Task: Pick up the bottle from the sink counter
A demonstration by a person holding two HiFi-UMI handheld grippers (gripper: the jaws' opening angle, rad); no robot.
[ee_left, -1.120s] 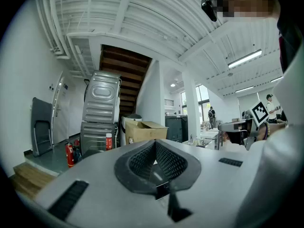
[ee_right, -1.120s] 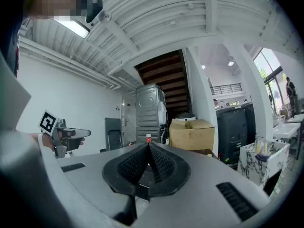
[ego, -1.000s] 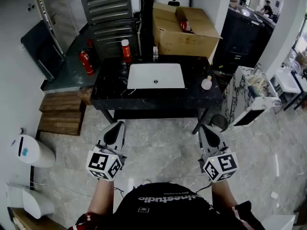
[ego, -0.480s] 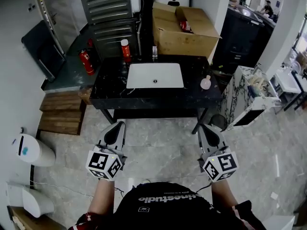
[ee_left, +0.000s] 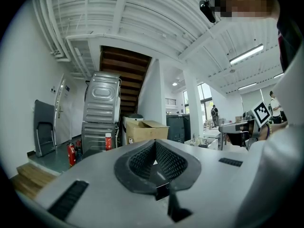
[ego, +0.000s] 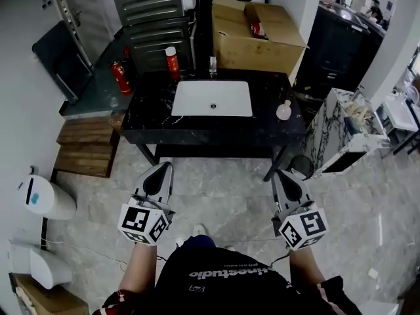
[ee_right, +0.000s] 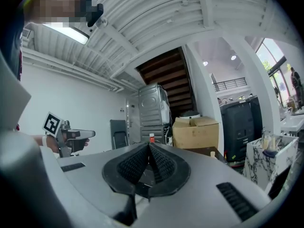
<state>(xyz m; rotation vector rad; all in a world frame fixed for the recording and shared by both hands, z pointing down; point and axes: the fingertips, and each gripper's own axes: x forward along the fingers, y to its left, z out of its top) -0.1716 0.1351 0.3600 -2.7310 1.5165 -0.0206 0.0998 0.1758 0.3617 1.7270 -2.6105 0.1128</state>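
A black sink counter (ego: pixel 147 128) with a white basin stands ahead of me in the head view. On its back left corner a red bottle (ego: pixel 172 62) with a white cap stands upright. A small round pale bottle (ego: pixel 283 111) sits near the counter's right edge. My left gripper (ego: pixel 160 170) and right gripper (ego: pixel 278 174) hover over the floor, well short of the counter, both shut and empty. The left gripper view shows the red bottle (ee_left: pixel 108 141) far off past the shut gripper (ee_left: pixel 155 142). In the right gripper view, the red bottle (ee_right: pixel 152 137) peeks over the shut gripper (ee_right: pixel 149 145).
A faucet (ego: pixel 212 64) rises behind the basin. An open cardboard box (ego: pixel 259 39) and a metal appliance (ego: pixel 152 18) stand behind the counter. A fire extinguisher (ego: pixel 120 77) sits at the back left, wooden steps (ego: pixel 85 151) at left, and a marble-patterned cabinet (ego: pixel 341 133) at right.
The counter has slid slightly lower in the head view as I step toward it, and a foot now shows below. Both grippers keep their pose and stay shut.
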